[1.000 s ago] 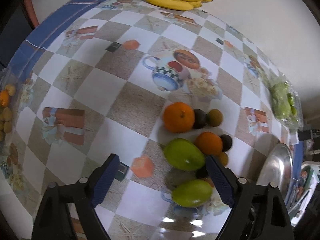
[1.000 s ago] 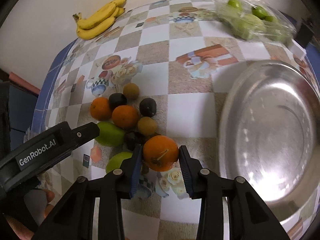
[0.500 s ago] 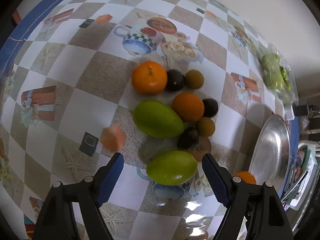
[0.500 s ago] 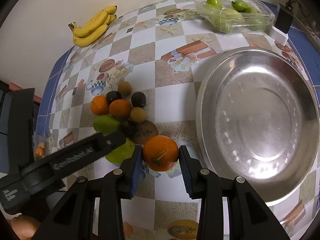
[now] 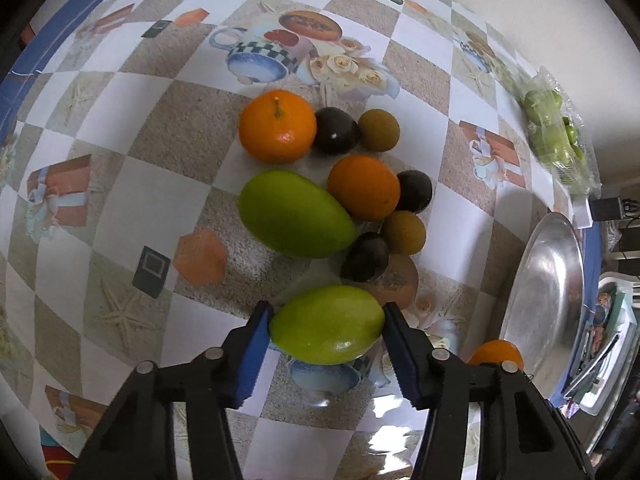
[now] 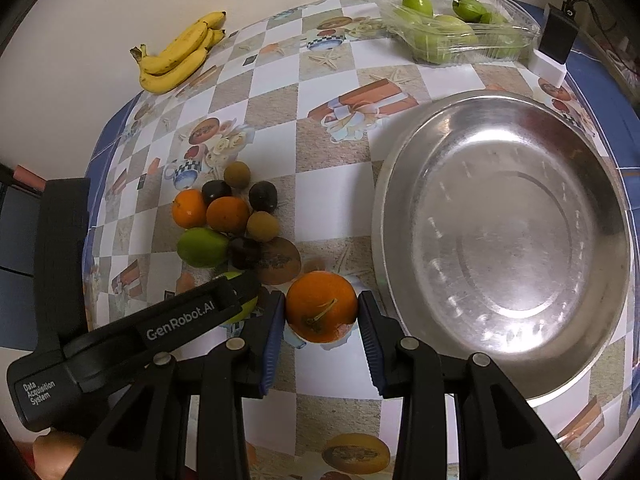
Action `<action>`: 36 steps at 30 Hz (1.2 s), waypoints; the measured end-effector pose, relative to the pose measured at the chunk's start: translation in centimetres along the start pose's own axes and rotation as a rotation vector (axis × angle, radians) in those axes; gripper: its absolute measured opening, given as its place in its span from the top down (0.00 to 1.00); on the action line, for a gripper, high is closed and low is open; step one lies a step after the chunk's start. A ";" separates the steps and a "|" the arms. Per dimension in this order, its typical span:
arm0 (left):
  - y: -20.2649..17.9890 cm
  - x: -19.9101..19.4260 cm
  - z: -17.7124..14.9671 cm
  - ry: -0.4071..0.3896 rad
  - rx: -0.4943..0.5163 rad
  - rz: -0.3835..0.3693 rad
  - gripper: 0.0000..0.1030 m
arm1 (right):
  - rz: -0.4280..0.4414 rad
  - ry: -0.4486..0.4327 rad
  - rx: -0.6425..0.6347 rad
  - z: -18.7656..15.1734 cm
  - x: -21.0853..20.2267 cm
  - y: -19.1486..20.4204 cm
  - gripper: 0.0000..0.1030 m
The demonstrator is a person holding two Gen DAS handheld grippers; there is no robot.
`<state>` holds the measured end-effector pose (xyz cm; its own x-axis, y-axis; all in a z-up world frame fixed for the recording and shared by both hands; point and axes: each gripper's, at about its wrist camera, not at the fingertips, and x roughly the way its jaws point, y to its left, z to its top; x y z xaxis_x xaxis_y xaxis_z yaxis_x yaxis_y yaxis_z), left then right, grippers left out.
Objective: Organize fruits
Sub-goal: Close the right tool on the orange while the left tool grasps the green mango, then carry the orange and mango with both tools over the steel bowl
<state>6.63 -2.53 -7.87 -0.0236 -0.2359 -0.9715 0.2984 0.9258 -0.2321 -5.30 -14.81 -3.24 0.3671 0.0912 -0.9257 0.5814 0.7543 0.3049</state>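
My right gripper (image 6: 322, 320) is shut on an orange (image 6: 321, 307) and holds it above the table, just left of a large steel bowl (image 6: 592, 184). My left gripper (image 5: 326, 330) has its pads against both ends of a green mango (image 5: 326, 323) that lies on the table. A pile of fruit lies beyond it: a second green mango (image 5: 294, 214), two oranges (image 5: 277, 126) (image 5: 363, 187), dark round fruits (image 5: 335, 131) and brown round fruits (image 5: 378, 129). The left gripper's body (image 6: 132, 332) shows in the right wrist view, over the mango.
A bunch of bananas (image 6: 180, 54) lies at the far left by the wall. A clear pack of green fruit (image 6: 452, 30) sits at the far edge. A black and white box (image 6: 554, 42) stands behind the bowl. The table carries a checked patterned cloth.
My left gripper moved forward and down and closed onto the near green mango. My right gripper carried the orange up and right, toward the bowl's rim.
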 end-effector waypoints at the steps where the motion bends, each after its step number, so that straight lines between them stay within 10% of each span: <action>1: 0.1 -0.1 -0.2 0.004 -0.003 -0.001 0.43 | 0.001 0.000 0.001 0.0 0.0 -0.1 0.63; 19: -1.2 -4.0 -0.4 -0.116 0.030 -0.014 0.44 | 0.009 -0.051 0.138 1.4 -1.8 -4.1 0.63; 36: -13.2 -2.1 -3.7 -0.161 0.398 -0.044 0.44 | -0.142 -0.095 0.378 1.8 -3.4 -14.4 0.63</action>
<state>-0.78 -13.17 -2.89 0.0950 -0.3453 -0.9337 0.6463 0.7348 -0.2059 -13.59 -27.13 -4.08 0.3188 -0.0704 -0.9452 0.8504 0.4617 0.2524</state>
